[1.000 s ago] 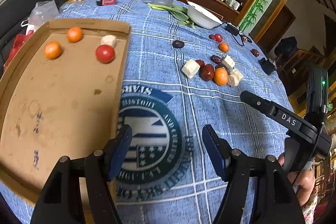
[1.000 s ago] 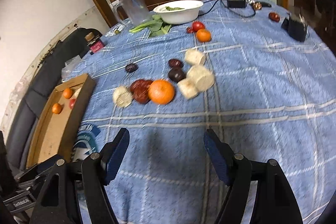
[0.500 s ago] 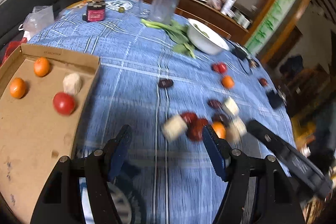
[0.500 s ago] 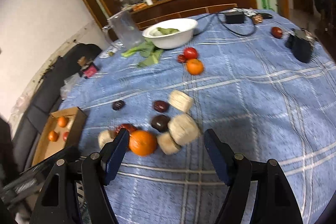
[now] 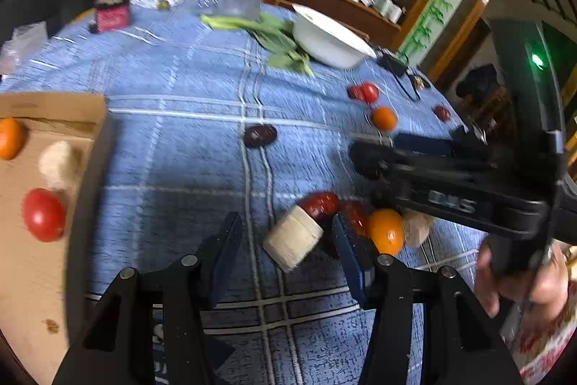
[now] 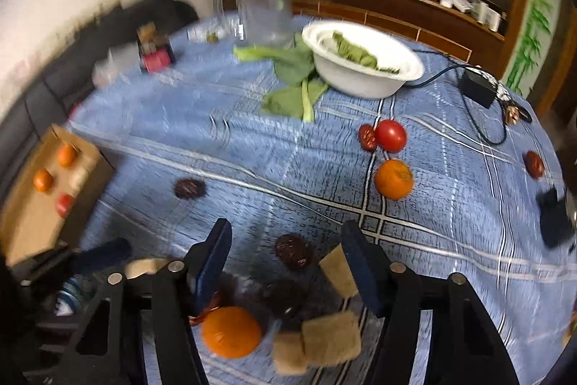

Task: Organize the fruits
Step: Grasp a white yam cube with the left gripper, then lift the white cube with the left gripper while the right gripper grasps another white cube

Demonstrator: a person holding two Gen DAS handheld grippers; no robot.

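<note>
The left gripper [image 5: 286, 242] stood with its jaws apart around a pale cut chunk [image 5: 293, 242] lying on the table [image 5: 187, 154], its right finger nearly against a dark red date [image 5: 319, 206]. The right gripper [image 6: 283, 260] also stood apart, empty, over a dark date [image 6: 293, 251] in the same cluster beside an orange [image 6: 230, 331]. A clean pick likely required centring the left jaws on the chunk alone and closing gently, since it looked soft, then carrying it to the cardboard tray [image 5: 21, 276], where a tomato [image 5: 44, 214] and similar pieces already lay. Motion blur suggested slowing before closing.
</note>
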